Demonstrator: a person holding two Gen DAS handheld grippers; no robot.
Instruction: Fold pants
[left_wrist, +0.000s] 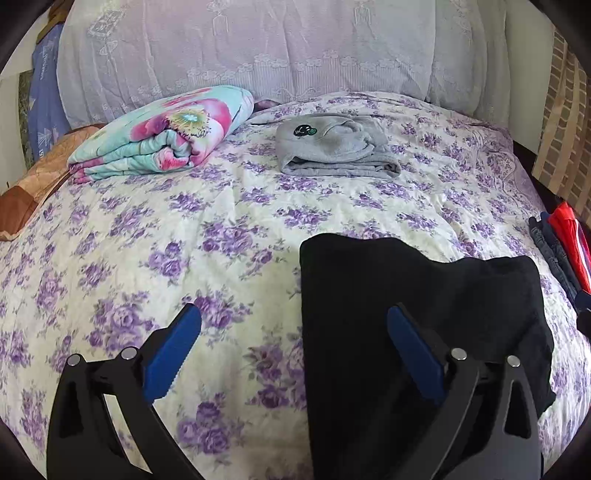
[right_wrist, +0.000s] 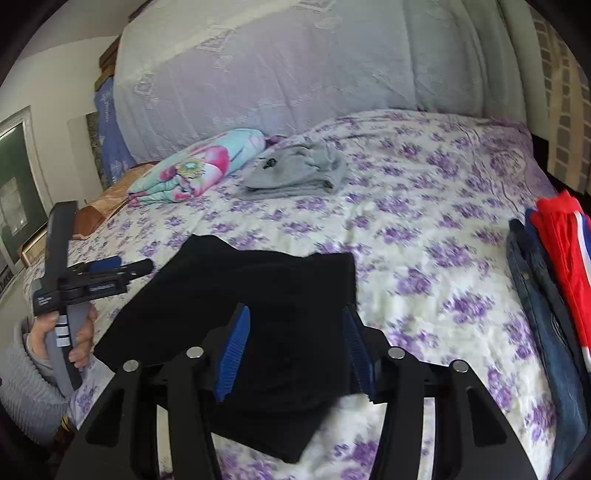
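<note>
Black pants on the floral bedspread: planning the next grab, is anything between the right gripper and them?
Nothing visible. The right gripper hangs directly over the folded black pants, jaws apart, with only air between.

Left wrist view: sits close above the bed (left_wrist: 229, 206), angled down along its own hand-held gripper (left_wrist: 293, 328), facing the headboard end. Right wrist view: same low, near vantage, tilted, set further right, catching the left hand-held gripper (right_wrist: 122, 266) at its left edge. Both share the black pants (left_wrist: 424, 295), grey folded garment (left_wrist: 332, 147) and floral quilt (left_wrist: 162, 133).
</note>
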